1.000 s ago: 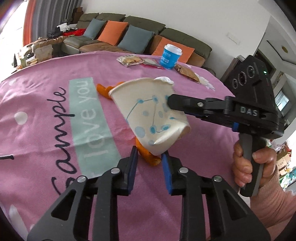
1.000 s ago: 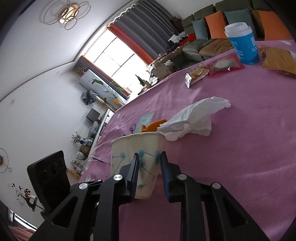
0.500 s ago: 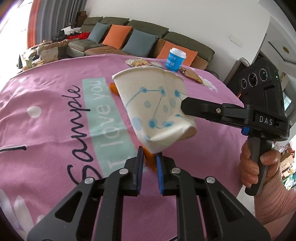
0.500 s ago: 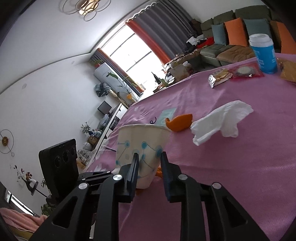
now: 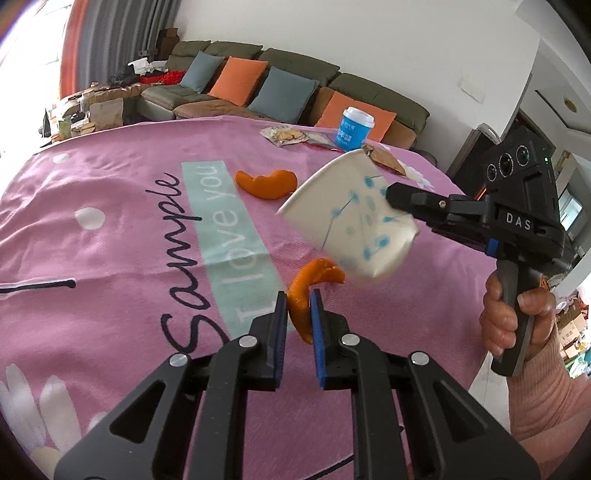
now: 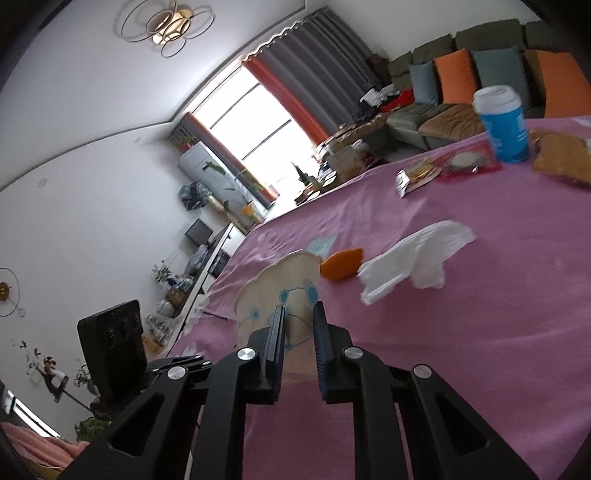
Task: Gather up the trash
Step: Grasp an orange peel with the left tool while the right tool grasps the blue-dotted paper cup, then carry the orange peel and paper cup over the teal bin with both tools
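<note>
The cup (image 5: 349,225) has swung toward 2 o'clock, uncovering the peel (image 5: 308,295). The left gripper (image 5: 298,314) now pinches that peel. The right gripper (image 6: 299,328), jaws closing, pinches the cup.

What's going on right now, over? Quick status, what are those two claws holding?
Left gripper shut on orange peel. Right gripper jaws closing on paper cup, lifted and tilted. Second peel and tissue on the table, nothing blocking.

Home living room: sofa (image 5: 280,85) with cushions, window curtains (image 6: 317,70), ceiling lamp (image 6: 168,26).
</note>
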A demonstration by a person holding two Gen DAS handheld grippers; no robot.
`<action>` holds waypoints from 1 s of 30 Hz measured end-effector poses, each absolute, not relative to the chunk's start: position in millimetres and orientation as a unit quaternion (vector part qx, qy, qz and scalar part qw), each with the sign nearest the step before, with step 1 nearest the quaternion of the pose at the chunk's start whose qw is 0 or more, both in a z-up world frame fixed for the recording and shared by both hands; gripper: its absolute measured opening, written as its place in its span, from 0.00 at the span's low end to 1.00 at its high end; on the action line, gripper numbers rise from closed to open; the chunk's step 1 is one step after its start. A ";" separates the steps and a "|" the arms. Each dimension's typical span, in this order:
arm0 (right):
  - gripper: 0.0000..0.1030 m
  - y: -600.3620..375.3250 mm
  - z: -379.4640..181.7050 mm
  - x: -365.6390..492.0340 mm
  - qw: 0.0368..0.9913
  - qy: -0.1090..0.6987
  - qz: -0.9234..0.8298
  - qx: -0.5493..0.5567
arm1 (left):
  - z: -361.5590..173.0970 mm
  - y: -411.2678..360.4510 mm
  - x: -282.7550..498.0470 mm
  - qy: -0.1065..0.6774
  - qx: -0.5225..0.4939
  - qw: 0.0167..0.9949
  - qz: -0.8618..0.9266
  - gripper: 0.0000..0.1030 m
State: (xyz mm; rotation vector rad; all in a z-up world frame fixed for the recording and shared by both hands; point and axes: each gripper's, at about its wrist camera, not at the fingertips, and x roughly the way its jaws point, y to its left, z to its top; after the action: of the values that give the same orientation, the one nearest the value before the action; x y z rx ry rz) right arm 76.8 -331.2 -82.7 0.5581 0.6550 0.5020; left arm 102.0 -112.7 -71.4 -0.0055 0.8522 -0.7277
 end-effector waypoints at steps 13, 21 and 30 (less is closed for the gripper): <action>0.16 -305.0 -84.2 66.6 0.892 0.343 0.232 0.181 | -62.8 -116.3 91.1 0.388 0.025 0.853 -0.348 0.26; 0.45 -297.0 -90.4 69.8 0.871 0.365 0.271 0.185 | -67.1 -113.8 93.1 0.391 0.029 0.851 -0.349 0.24; 0.29 -304.6 -97.7 76.9 0.858 0.372 0.277 0.223 | -71.7 -113.6 95.3 0.396 0.036 0.850 -0.346 0.20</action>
State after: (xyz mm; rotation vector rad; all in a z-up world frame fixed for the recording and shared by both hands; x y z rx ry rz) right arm 76.9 -304.6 -97.7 0.4675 0.7816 0.5817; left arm 95.3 -113.6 -71.7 0.0763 0.8352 -0.7287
